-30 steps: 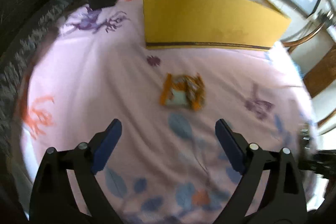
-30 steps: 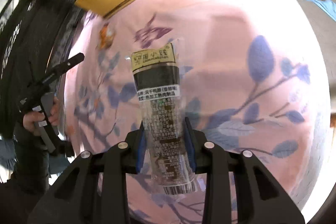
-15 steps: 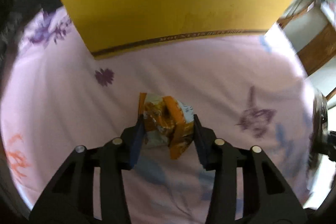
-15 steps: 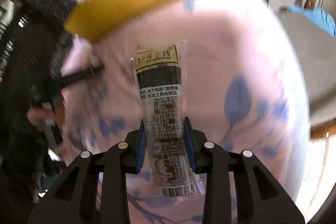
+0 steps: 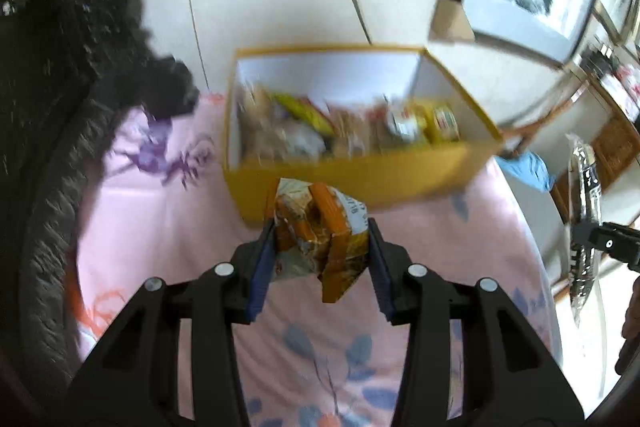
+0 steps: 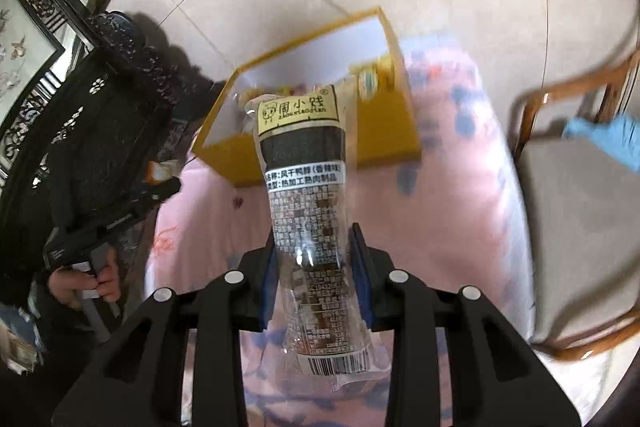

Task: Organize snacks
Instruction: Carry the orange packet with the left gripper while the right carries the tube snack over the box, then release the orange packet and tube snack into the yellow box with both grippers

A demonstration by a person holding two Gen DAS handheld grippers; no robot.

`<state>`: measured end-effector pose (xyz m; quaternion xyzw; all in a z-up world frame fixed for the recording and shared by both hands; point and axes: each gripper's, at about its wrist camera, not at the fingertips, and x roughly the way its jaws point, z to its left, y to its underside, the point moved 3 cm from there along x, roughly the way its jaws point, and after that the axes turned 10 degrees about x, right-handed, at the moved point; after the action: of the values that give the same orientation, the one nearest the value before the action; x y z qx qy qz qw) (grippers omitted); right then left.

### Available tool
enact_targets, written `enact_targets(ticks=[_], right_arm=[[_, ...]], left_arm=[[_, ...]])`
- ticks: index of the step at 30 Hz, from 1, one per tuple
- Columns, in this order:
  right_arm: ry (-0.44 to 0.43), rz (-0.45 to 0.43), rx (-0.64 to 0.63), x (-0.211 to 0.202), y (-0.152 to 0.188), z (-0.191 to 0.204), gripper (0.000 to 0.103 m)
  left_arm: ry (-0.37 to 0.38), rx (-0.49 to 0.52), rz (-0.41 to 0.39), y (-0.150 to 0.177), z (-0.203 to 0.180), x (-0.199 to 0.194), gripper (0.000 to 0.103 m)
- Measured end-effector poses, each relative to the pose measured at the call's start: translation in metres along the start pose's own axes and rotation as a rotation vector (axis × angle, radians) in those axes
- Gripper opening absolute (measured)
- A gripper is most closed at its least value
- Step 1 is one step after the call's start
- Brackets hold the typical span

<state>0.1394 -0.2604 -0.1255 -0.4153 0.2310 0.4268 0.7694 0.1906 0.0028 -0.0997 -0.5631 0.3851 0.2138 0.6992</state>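
Box (image 5: 352, 175), yellow, open-topped, sits at far edge of table (image 5: 168, 211) w/ pink floral cloth; wall right behind it, dark carved furniture (image 6: 80, 131) on left, wooden chair (image 6: 576, 211) on right. Bare cloth near side of box. Left tongs (image 5: 322, 251) pinch crumpled orange snack packet (image 5: 320, 235), off the cloth, just short of box. Right tongs (image 6: 314, 275) pinch long clear-and-black snack pack (image 6: 308, 187) w/ yellow label, lower down its length.

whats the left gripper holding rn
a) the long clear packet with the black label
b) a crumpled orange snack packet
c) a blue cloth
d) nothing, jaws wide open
b: the left gripper is clamped on the orange snack packet, in front of the yellow box.
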Motion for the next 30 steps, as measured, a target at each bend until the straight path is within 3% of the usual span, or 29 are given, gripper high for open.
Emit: enact_targets(ticks=[3,8,12,21,22,23,24,25,27,30], right_arm=[[0.003,-0.041,-0.061,0.000,-0.043,0.019,0.033],[0.039,-0.113,-0.164,0.013,-0.115,0.052,0.033],[-0.018,-0.140,-0.131,0.035,-0.157,0.061,0.033],[-0.013,-0.083,-0.117,0.090,-0.193,0.064,0.033],[-0.005,-0.073,-0.124,0.094,-0.192,0.064,0.036],[0.024,-0.067,-0.134,0.099,-0.191,0.064,0.057],[0.099,-0.088,-0.186,0.105,-0.189,0.066,0.099],[0.199,-0.129,-0.248,0.108,-0.186,0.069,0.102],[0.286,-0.198,-0.332,0.106,-0.176,0.073,0.102],[0.230,-0.196,-0.342,0.092,-0.163,0.077,0.102]], left_arm=[[-0.049,-0.036,0.019,-0.031,0.010,0.013,0.043],[-0.126,-0.053,-0.025,-0.080,0.024,0.030,0.043],[-0.146,-0.077,-0.041,-0.109,0.037,0.043,0.043],[-0.141,-0.134,-0.045,-0.128,0.051,0.072,0.044],[-0.142,-0.139,-0.053,-0.128,0.051,0.072,0.046],[-0.160,-0.147,-0.066,-0.128,0.052,0.071,0.074],[-0.200,-0.165,-0.080,-0.128,0.053,0.068,0.100],[-0.239,-0.183,-0.095,-0.127,0.055,0.066,0.101],[-0.273,-0.200,-0.071,-0.124,0.055,0.065,0.101],[-0.308,-0.156,-0.043,-0.120,0.049,0.061,0.101]])
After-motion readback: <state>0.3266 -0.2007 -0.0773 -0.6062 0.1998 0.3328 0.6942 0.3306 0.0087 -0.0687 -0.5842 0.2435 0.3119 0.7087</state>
